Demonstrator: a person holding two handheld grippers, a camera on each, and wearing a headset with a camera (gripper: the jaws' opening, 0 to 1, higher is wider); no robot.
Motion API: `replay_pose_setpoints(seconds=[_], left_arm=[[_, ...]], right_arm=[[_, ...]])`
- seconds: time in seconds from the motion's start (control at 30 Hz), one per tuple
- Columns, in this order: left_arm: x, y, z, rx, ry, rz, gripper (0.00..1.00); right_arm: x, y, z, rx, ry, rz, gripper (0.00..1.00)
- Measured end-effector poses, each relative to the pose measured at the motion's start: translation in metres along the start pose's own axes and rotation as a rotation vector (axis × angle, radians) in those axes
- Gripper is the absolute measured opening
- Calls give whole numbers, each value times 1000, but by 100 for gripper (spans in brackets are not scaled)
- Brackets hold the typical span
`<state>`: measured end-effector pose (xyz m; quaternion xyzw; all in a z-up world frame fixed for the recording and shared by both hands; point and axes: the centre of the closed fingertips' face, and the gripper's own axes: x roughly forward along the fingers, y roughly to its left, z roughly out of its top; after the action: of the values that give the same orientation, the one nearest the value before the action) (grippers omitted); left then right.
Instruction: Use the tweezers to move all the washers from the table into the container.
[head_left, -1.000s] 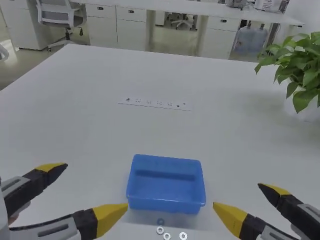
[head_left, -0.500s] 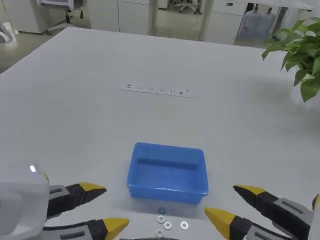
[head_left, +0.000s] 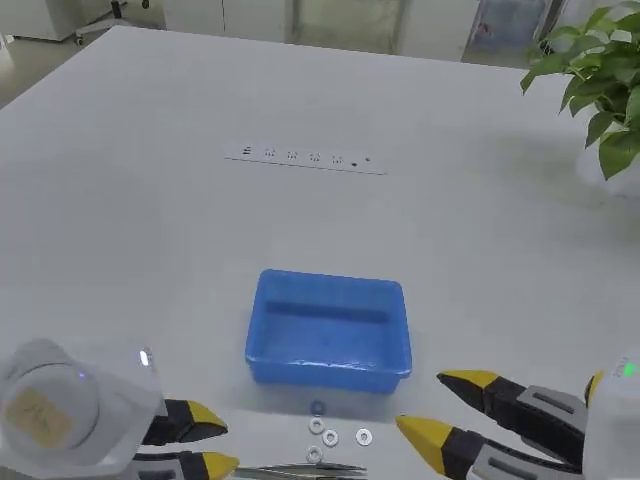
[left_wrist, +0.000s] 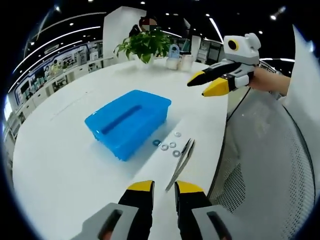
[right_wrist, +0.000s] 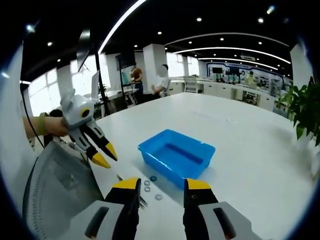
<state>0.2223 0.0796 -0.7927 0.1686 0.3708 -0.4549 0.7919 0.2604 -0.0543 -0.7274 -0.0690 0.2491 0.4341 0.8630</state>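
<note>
A blue container (head_left: 328, 330) sits on the white table (head_left: 150, 230). Several small washers (head_left: 331, 437) lie just in front of it, one of them blue (head_left: 317, 408). Metal tweezers (head_left: 300, 468) lie flat by the table's near edge, next to the washers. My left gripper (head_left: 215, 442) hovers low at the left, open with a narrow gap and nothing in it. In the left gripper view the tweezers (left_wrist: 181, 163) lie just ahead of my left gripper (left_wrist: 165, 189). My right gripper (head_left: 438, 403) is open and empty, right of the washers.
A strip of sockets (head_left: 305, 158) is set into the table beyond the container. A potted plant (head_left: 600, 70) stands at the far right. A mesh chair back (left_wrist: 260, 165) is close by the near table edge. People stand far off in the room (right_wrist: 162, 80).
The head camera has tilted down, bringing the tweezers into view. My left gripper's jaws have narrowed from wide apart to a small gap. The right gripper stays open.
</note>
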Motion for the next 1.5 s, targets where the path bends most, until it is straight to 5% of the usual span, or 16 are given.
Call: replay_pose_setpoints(seconds=[0.43,0.73,0.87,1.1,1.5], left_arm=[[27,-1,-21,213,188,-23,5],[30,-5,-21,321,236,-24,0],[24,-10,-14,379,228,-25,0],[5,-17,13,424,170,-21,0],[-15,-32,63,350,56,-73,0]], right_arm=[[3,0,-7,-30,39,11,26],[0,0,-12,-41,50,10,23],[-1,-1,-12,-39,48,5,23],[0,0,-12,-43,47,10,22],[-1,2,-12,-49,40,13,20]])
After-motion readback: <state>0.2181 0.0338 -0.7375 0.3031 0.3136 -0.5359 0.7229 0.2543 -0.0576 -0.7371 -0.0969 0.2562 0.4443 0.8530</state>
